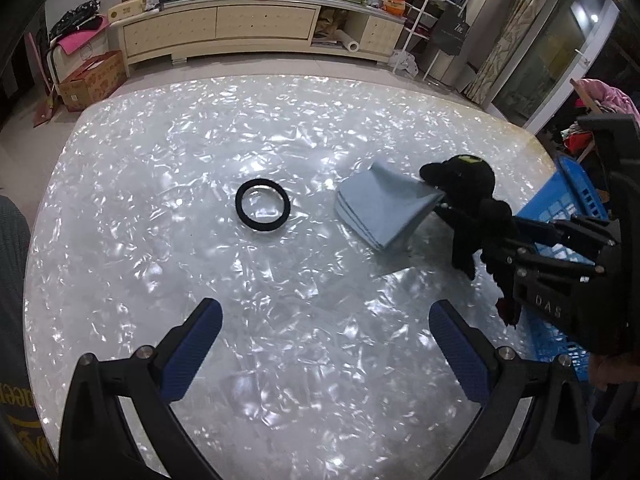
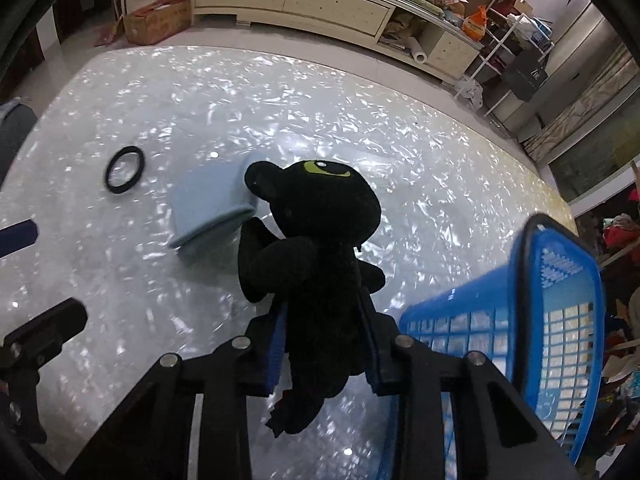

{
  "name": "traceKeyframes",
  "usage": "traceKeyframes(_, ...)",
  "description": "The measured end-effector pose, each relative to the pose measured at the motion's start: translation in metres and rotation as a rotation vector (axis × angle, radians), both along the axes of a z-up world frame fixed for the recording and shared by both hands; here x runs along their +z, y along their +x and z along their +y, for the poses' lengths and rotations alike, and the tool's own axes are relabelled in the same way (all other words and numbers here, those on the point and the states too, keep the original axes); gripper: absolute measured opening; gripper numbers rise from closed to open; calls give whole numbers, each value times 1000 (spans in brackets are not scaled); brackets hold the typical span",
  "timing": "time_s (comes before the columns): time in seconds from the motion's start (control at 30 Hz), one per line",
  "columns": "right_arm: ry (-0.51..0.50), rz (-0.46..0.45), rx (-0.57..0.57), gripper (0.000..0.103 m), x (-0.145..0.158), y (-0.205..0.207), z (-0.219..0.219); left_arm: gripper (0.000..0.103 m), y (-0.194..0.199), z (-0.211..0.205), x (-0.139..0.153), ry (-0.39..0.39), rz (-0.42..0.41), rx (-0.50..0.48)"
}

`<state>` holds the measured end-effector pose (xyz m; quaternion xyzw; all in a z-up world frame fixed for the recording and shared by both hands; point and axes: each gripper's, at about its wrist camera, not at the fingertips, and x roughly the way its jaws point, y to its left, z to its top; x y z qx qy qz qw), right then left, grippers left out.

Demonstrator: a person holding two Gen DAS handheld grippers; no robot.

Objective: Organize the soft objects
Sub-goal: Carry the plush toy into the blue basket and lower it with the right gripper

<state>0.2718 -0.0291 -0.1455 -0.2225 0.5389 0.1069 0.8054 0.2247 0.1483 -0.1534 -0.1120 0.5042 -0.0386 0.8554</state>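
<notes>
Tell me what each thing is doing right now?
Black plush toy: squeezed in the right gripper, lifted.
Left gripper: open, empty.
Blue cloth: folded, on the table.
Black ring: lying flat.
Blue basket: tilted; contents unclear.

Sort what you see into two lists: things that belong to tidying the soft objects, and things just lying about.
Belongs to the job:
plush, shut in the right tool
cloth
basket
hair band
left tool, open

Just lying about:
cardboard box
cabinet
table
</notes>
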Motion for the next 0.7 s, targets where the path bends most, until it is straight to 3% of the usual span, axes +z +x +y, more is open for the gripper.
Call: traceKeyframes(0.7,200,-55,40,29,88,-57,-50,103,-37,-44,84,15,-89,-80)
